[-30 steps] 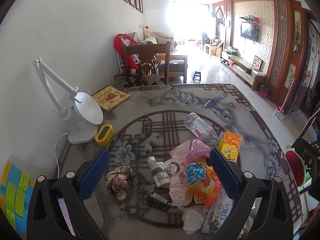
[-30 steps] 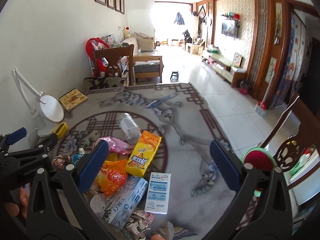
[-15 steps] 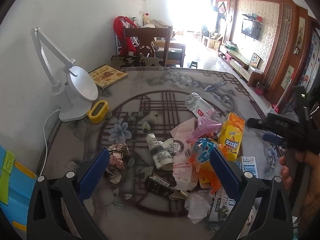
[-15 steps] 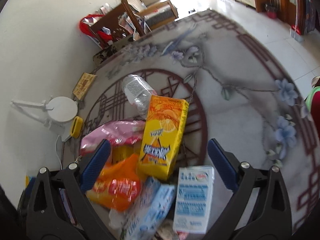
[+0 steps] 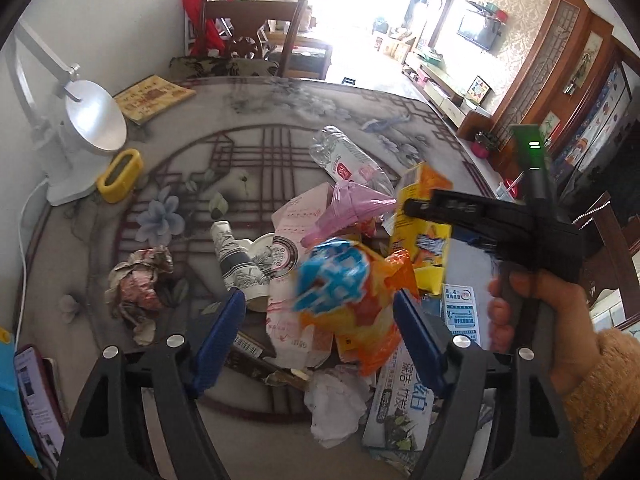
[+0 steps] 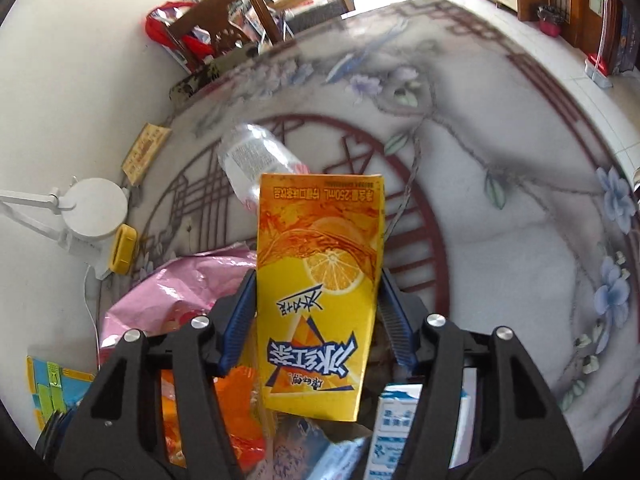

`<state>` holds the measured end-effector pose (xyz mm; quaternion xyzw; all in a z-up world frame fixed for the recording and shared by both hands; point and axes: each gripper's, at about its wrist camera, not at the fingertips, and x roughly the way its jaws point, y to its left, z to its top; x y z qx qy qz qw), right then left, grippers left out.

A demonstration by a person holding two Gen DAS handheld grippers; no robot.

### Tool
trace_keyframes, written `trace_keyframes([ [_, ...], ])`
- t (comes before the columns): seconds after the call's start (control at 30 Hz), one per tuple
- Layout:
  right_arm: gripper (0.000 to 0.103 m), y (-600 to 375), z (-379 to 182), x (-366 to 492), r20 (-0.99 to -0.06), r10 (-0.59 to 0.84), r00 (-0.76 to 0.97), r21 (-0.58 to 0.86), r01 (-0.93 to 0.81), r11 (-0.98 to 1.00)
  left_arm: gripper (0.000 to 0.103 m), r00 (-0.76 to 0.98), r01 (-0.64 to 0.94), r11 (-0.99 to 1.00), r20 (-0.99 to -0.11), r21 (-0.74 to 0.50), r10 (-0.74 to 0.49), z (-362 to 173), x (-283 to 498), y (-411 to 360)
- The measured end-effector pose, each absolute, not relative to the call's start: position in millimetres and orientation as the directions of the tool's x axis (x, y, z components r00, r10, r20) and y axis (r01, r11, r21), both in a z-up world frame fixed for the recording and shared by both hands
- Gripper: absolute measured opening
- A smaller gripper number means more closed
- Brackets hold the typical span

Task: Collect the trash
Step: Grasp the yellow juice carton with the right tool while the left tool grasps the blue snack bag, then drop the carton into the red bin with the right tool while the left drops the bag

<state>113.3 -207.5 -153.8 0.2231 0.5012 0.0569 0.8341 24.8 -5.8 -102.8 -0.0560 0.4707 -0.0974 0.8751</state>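
Right tool (image 6: 316, 316) pinches carton (image 6: 320, 288).

The yellow drink carton (image 6: 320, 300) is glossy printed card, and the orange snack bag (image 5: 360, 300) is shiny crinkled plastic film. The counter (image 6: 500, 220) looks smooth and polished under a painted pattern; the white tissue (image 5: 336, 404) is soft, matt paper.

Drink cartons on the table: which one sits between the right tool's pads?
The yellow-orange iced tea carton, printed with an orange slice. The right tool has been closing around it; the blue-and-white milk carton lies below, outside the pads.
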Motion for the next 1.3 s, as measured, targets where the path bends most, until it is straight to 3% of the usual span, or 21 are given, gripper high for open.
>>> trace_keyframes([
  [0.2, 0.057, -232, -124, 78, -0.765, 0.329, 0.553, 0.461, 0.114, 0.880, 0.070, 0.504, 0.160, 0.968, -0.827, -0.195, -0.250, -118, 41, -18],
  [0.23, 0.057, -235, -121, 72, -0.759, 0.331, 0.560, 0.468, 0.117, 0.876, 0.059, 0.496, 0.171, 0.963, -0.826, -0.209, -0.267, -119, 42, -19],
  [0.33, 0.058, -250, -108, 47, -0.735, 0.324, 0.596, 0.485, 0.127, 0.865, 0.052, 0.498, 0.186, 0.958, -0.820, -0.217, -0.282, -119, 42, -21],
  [0.37, 0.058, -255, -104, 40, -0.728, 0.321, 0.606, 0.489, 0.129, 0.863, 0.042, 0.502, 0.193, 0.959, -0.819, -0.208, -0.279, -117, 40, -23],
  [0.73, 0.058, -357, -82, -28, -0.686, 0.240, 0.686, 0.491, 0.193, 0.850, 0.041, 0.618, 0.173, 0.970, -0.747, -0.173, -0.244, -66, 1, -62],
  [0.97, 0.058, -499, -108, -58, -0.775, -0.007, 0.632, 0.308, 0.387, 0.869, 0.041, 0.650, 0.252, 0.953, -0.700, -0.166, -0.294, -43, -12, -156],
  [1.2, 0.060, -607, -159, -52, -0.823, -0.051, 0.566, 0.277, 0.478, 0.833, 0.041, 0.594, 0.367, 0.916, -0.718, -0.161, -0.364, -47, -19, -264],
  [1.3, 0.073, -633, -163, -54, -0.818, -0.082, 0.570, 0.269, 0.504, 0.821, 0.041, 0.558, 0.413, 0.897, -0.734, -0.158, -0.387, -55, -21, -305],
])
